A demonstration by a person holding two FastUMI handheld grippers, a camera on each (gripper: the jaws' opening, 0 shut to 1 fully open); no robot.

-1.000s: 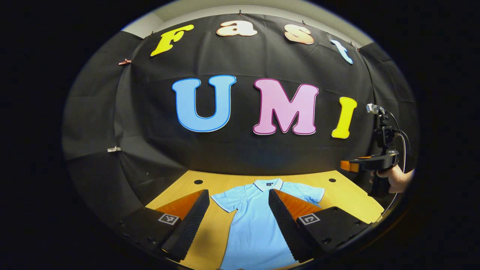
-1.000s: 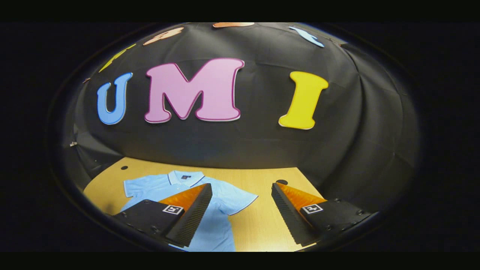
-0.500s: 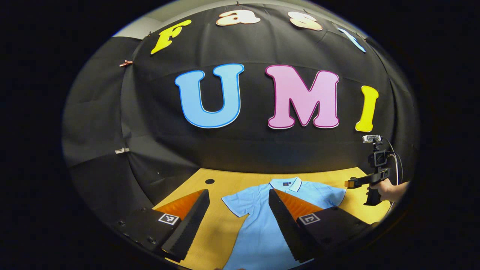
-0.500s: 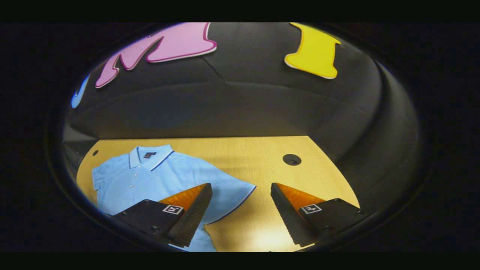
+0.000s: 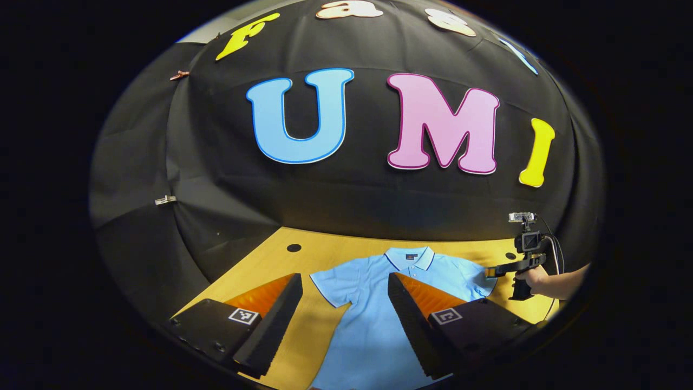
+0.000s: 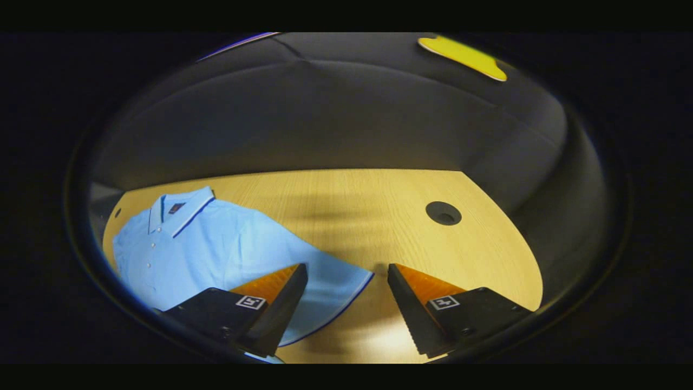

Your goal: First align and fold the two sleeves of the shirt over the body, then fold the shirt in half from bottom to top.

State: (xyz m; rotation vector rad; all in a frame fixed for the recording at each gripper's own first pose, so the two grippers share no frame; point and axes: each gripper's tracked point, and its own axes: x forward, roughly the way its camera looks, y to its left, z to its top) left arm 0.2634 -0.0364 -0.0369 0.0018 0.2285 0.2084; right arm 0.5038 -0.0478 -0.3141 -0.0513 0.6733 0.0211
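Left gripper [image 5: 344, 309] spread wide, lower centre of its view, above the shirt [image 5: 373, 325]. Right gripper [image 6: 346, 303] also spread, bottom of its view, straddling the sleeve [image 6: 330, 292] hem. Shirt flat on table [image 6: 352, 206], collar far side.

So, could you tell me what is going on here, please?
A person is about to fold a light blue polo shirt lying flat on the wooden table. Both sleeves are still spread out. The right gripper, jaws open, is at the shirt's sleeve; the left gripper hovers open above the shirt.
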